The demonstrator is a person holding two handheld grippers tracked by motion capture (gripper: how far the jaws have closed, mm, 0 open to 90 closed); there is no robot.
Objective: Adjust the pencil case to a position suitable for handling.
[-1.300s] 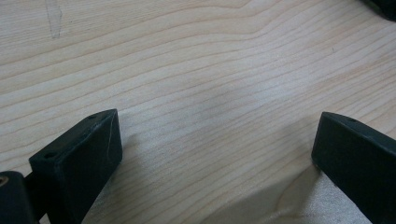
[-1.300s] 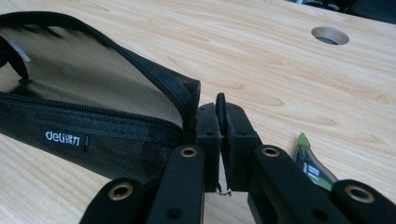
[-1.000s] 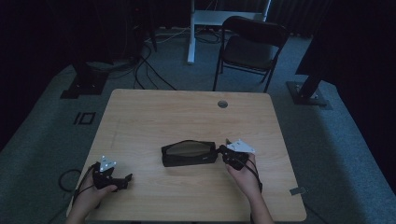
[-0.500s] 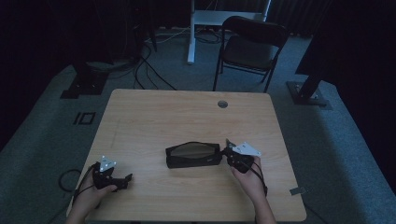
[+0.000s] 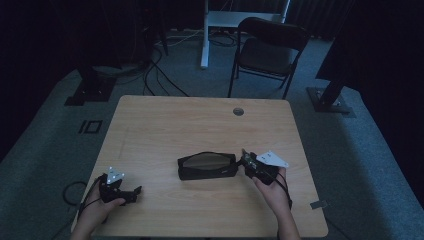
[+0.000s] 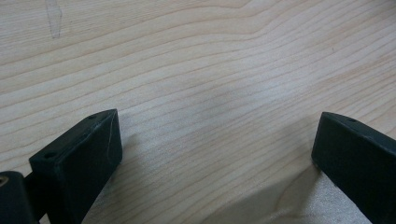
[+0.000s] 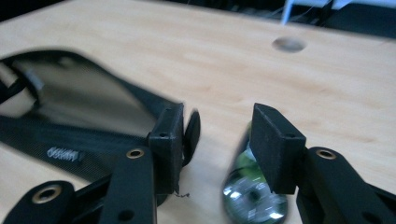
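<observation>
Beside the right tongs [image 7: 219, 135], jaws just parted and empty, the pouch [image 5: 207, 166] may snag; left tongs [image 6: 215, 154] gape wide, empty.

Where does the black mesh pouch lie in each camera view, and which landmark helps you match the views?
High view: the black mesh pouch lies mid-table, toward the near edge.
Right gripper view: the pouch spreads across the left half.
Left gripper view: bare wood grain of the table.
Shared landmark: the round hole in the tabletop, beyond the pouch; it sits upper right in the right gripper view.
</observation>
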